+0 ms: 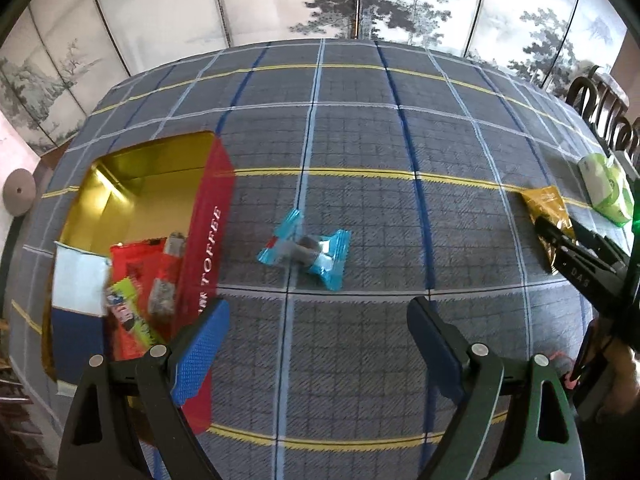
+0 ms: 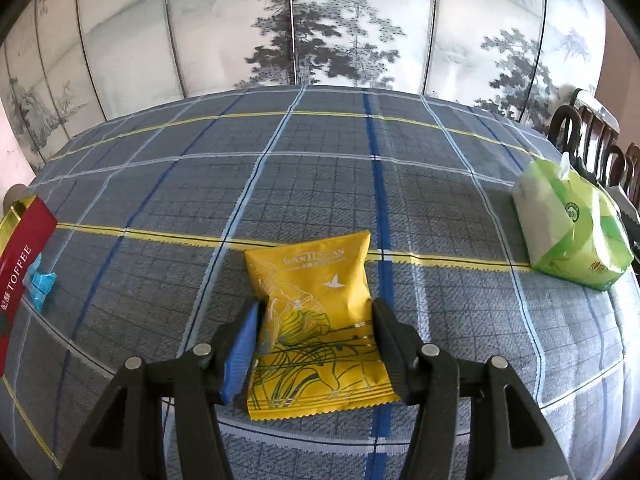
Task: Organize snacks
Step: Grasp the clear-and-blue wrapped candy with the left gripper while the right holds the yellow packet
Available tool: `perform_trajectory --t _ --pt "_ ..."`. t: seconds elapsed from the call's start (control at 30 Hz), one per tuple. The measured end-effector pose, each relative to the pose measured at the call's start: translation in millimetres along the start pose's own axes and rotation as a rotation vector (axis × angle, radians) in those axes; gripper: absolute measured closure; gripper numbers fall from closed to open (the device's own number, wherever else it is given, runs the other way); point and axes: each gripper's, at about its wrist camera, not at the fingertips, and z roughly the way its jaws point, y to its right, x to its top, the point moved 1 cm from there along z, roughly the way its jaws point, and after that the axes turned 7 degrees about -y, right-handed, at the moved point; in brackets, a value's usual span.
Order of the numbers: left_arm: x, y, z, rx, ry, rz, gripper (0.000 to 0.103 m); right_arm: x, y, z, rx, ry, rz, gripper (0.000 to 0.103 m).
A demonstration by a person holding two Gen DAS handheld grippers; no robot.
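While left gripper (image 1: 316, 344) hangs wide apart, empty, above blue candy wrapper (image 1: 306, 251) beside red toffee tin (image 1: 208, 240), right gripper (image 2: 314, 346) clamps yellow snack packet (image 2: 316, 320) on plaid tablecloth (image 2: 320, 184); tin's contents partly hidden, blurred.

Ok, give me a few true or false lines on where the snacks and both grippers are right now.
1. The yellow packet sits between the right gripper fingers. True.
2. The blue wrapped candy lies inside the red toffee tin. False: it lies on the tablecloth beside the tin.
3. The left gripper holds a snack. False: it is open with nothing between its fingers.
4. The tin already contains several snacks. True.
5. The green tissue pack is in the tin. False: it is at the table's right edge.
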Motion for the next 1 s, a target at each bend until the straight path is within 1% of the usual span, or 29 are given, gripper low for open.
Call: perform_trajectory --t 0.1,0.13,0.2,0.27,0.33,0.4,0.47,0.63,0.87,0.9,0.97,1.0 --pt "2 -2 2 -0.03 0.016 -0.004 0.023 1 1 1 0.004 0.0 0.0 0.044" --pt "3 -3 4 -0.042 0.016 -0.002 0.027 1 1 1 0.004 0.0 0.0 0.044" --pt "6 -3 5 -0.071 0.028 0.011 0.031 1 1 1 0.003 0.0 0.0 0.044" --pt "7 -4 7 -0.069 0.033 0.026 0.035 1 1 1 0.004 0.0 0.001 0.044" --pt "10 -4 11 -0.06 0.026 0.035 0.042 1 1 1 0.004 0.0 0.0 0.044" --pt "14 -6 17 -0.068 0.012 0.034 0.047 1 1 1 0.004 0.0 0.001 0.044" --pt "17 -7 21 -0.068 0.002 0.031 0.047 1 1 1 0.004 0.0 0.001 0.044" --pt "25 -7 30 -0.042 -0.002 0.027 0.047 0 1 1 0.004 0.0 0.001 0.044" --pt "33 -3 43 -0.026 -0.018 0.056 0.046 0 1 1 0.005 0.0 0.002 0.044" --pt "32 -2 45 -0.028 -0.023 0.063 0.047 0 1 1 0.005 0.0 0.002 0.044" --pt "30 -1 49 -0.025 -0.034 0.077 0.054 0 1 1 0.005 0.0 0.002 0.044" --pt "29 -1 49 -0.017 -0.031 0.081 0.06 0 1 1 0.005 0.0 0.002 0.044"
